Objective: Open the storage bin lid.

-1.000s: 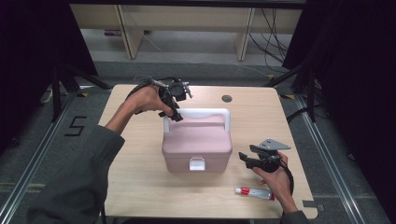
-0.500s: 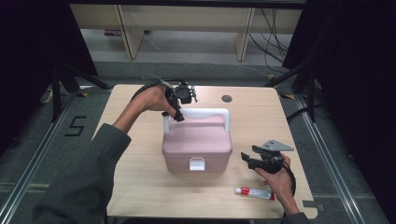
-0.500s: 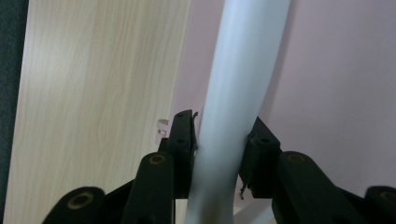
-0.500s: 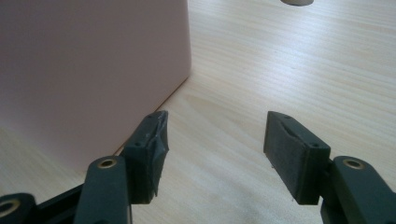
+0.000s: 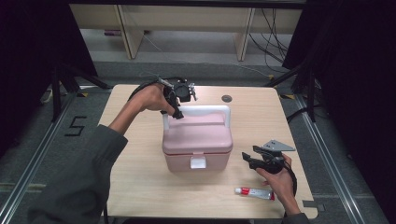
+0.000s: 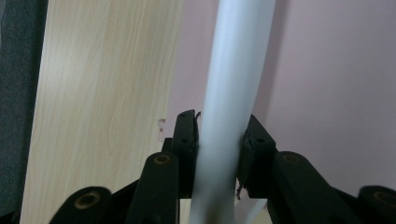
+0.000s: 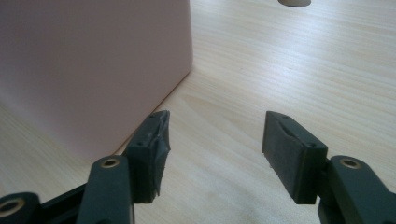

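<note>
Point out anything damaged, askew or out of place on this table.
Nothing stands out. The pink box sits square on the table, latch shut. The left claw is clamped on its white handle, the right claw hangs open beside the box, and the small tube lies flat near the front edge.

The left gripper (image 5: 178, 113) has come down onto the pink plastic box's white curved handle (image 5: 201, 110). Its jaws have just been closing, and its pads (image 6: 187, 140) now press on that handle.

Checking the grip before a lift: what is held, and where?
The left gripper has just closed on the box's white handle, near its left corner. The right gripper holds nothing.
</note>
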